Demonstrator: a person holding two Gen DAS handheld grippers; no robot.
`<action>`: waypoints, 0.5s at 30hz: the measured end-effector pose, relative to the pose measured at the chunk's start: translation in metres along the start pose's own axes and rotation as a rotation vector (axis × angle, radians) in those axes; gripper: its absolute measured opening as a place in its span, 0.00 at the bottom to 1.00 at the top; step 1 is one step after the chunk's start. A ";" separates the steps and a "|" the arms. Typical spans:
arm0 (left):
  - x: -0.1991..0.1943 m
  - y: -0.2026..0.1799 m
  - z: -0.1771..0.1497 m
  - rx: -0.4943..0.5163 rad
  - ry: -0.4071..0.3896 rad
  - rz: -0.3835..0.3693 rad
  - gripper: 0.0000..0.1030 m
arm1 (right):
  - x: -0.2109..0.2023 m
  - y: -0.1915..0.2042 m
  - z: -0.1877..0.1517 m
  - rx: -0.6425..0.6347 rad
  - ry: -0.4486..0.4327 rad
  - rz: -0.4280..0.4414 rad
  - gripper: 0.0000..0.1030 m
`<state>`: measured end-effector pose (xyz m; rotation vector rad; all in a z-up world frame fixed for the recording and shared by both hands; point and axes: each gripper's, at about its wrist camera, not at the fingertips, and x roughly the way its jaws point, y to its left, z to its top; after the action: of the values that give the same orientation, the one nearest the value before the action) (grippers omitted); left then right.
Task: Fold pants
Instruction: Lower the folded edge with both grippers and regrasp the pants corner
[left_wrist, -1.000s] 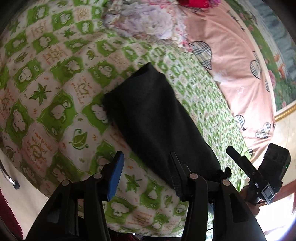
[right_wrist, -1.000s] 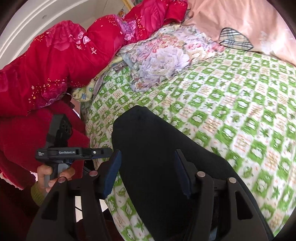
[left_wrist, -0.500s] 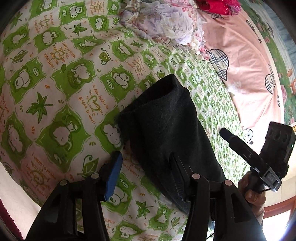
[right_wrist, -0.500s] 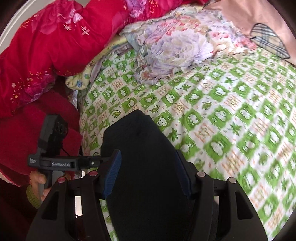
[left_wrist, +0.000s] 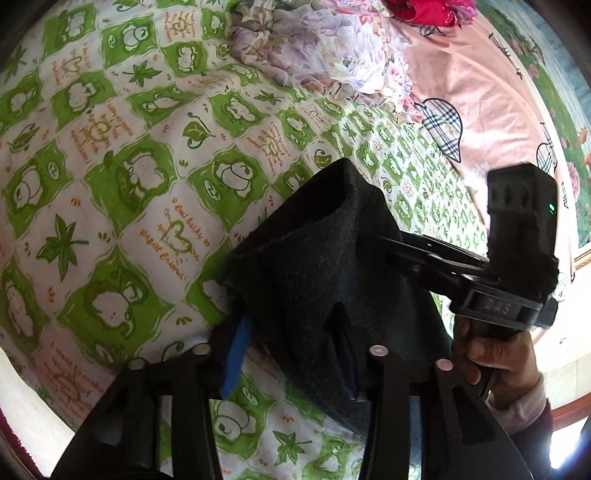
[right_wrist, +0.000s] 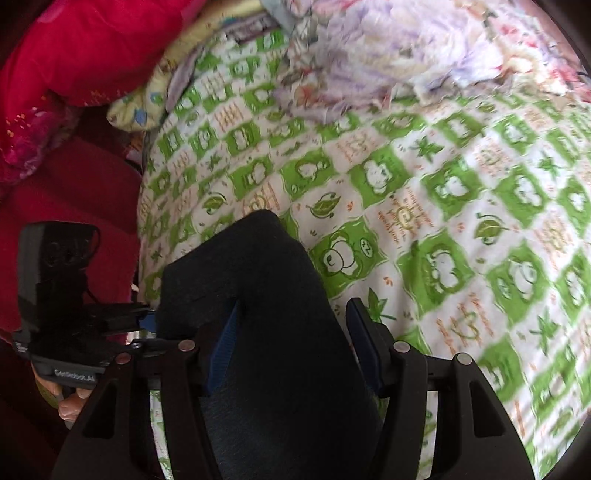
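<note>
Black pants (left_wrist: 314, 266), folded into a long strip, lie on a green-and-white bedspread (left_wrist: 129, 177). My left gripper (left_wrist: 291, 343) is at the strip's left edge. Its jaws are closing, and a bunched fold of the fabric is pinched between the blue pad and the other finger. My right gripper (right_wrist: 291, 343) straddles the pants (right_wrist: 266, 295) near the same end. The cloth lies between its fingers, and the right pad stands just off the edge. The right gripper (left_wrist: 391, 251) reaches over the pants from the right. The left gripper (right_wrist: 146, 319) touches their left edge.
A floral quilt (left_wrist: 325, 48) is bunched at the far side of the bed, with a pink sheet (left_wrist: 472, 92) to its right. A red blanket (right_wrist: 74, 48) is heaped off the bed's left edge. A hand (left_wrist: 495, 354) holds the right gripper's handle.
Both grippers have moved in and down towards the pants' end. The left jaws have narrowed onto the fabric's edge, which now stands bunched. The right gripper has swung close beside the left.
</note>
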<state>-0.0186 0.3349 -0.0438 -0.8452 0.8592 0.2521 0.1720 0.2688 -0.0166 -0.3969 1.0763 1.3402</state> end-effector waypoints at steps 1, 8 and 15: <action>0.000 0.001 0.000 0.002 -0.001 -0.001 0.33 | 0.001 0.000 0.001 -0.001 -0.001 0.011 0.51; -0.008 -0.012 0.002 0.040 -0.008 -0.033 0.19 | -0.021 0.015 -0.003 -0.015 -0.061 -0.012 0.26; -0.045 -0.058 -0.001 0.158 -0.067 -0.116 0.17 | -0.097 0.033 -0.028 0.002 -0.244 -0.027 0.24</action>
<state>-0.0189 0.3015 0.0219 -0.7325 0.7547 0.1082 0.1435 0.1987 0.0585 -0.2383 0.8662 1.3255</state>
